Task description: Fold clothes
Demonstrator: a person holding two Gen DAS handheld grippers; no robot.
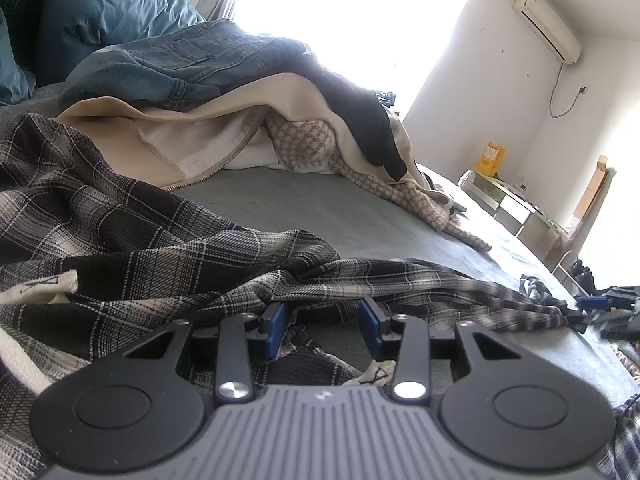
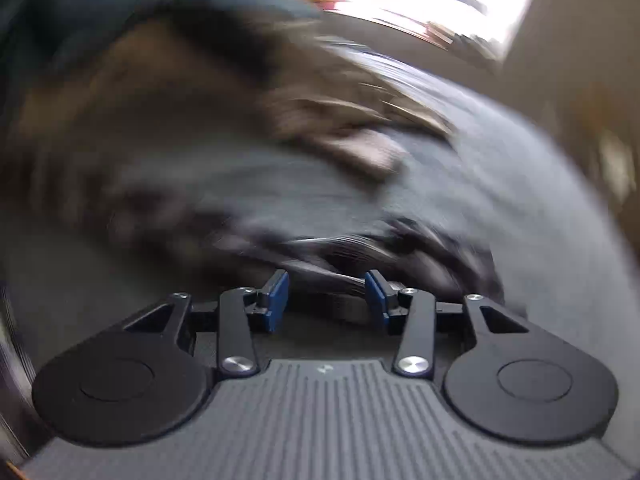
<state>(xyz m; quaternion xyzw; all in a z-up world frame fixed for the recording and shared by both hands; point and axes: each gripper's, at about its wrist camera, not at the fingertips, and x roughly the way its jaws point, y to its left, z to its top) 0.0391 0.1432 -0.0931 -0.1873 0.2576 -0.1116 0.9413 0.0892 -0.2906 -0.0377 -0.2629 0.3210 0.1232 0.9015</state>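
On the grey bedsheet [image 1: 320,204] lies the black-and-white plaid woven shirt [image 1: 132,236], crumpled, spreading from the left edge across to the right of the left wrist view. My left claw [image 1: 324,322] sits low over it, tilted gently downward, its blue pads [image 1: 279,320] partly apart with a bunched fold of plaid rising between them; whether the pads press that fold I cannot tell. Behind the shirt a heap rests: beige zip-front fleece jacket [image 1: 168,136], blue denim jeans [image 1: 168,64], black garment [image 1: 360,112], and a beige houndstooth knit [image 1: 304,140] trailing to the right. Beyond, a white wall-mounted air conditioner [image 1: 548,24].

My right claw [image 2: 327,292], pitched more steeply down, appears in a heavily blurred view; its pads stand partly apart, dark striped cloth lying at their tips, grip uncertain. In the left view it shows at the shirt's far right end [image 1: 600,312].
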